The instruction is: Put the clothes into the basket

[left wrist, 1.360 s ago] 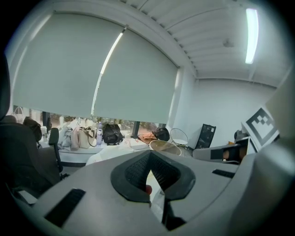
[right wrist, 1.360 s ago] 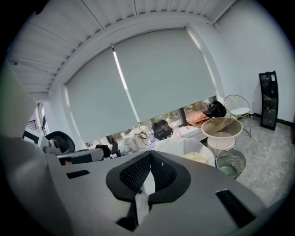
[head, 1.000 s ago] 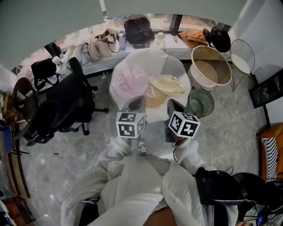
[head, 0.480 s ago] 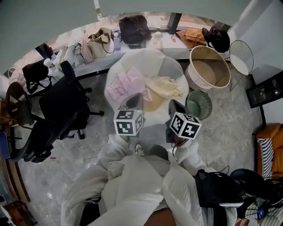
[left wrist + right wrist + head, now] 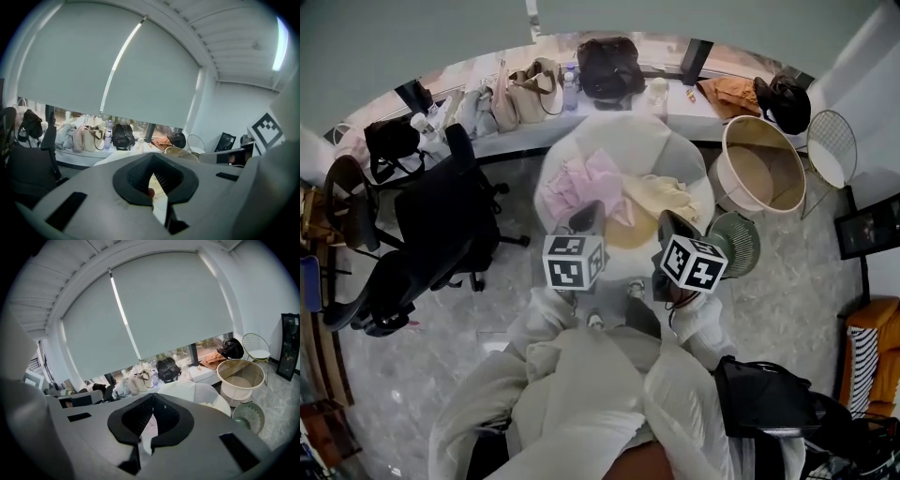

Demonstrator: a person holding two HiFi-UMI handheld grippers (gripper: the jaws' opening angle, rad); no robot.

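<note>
Clothes (image 5: 581, 181): we see them heaped on the counter (image 5: 628, 131);
Basket (image 5: 757, 165): beside it;
Left claw (image 5: 586, 217), right claw (image 5: 671, 225): both closed, empty

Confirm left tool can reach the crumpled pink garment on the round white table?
Probably yes: left tool points at crumpled pink garment just ahead on round white table; nothing lies between.
</note>
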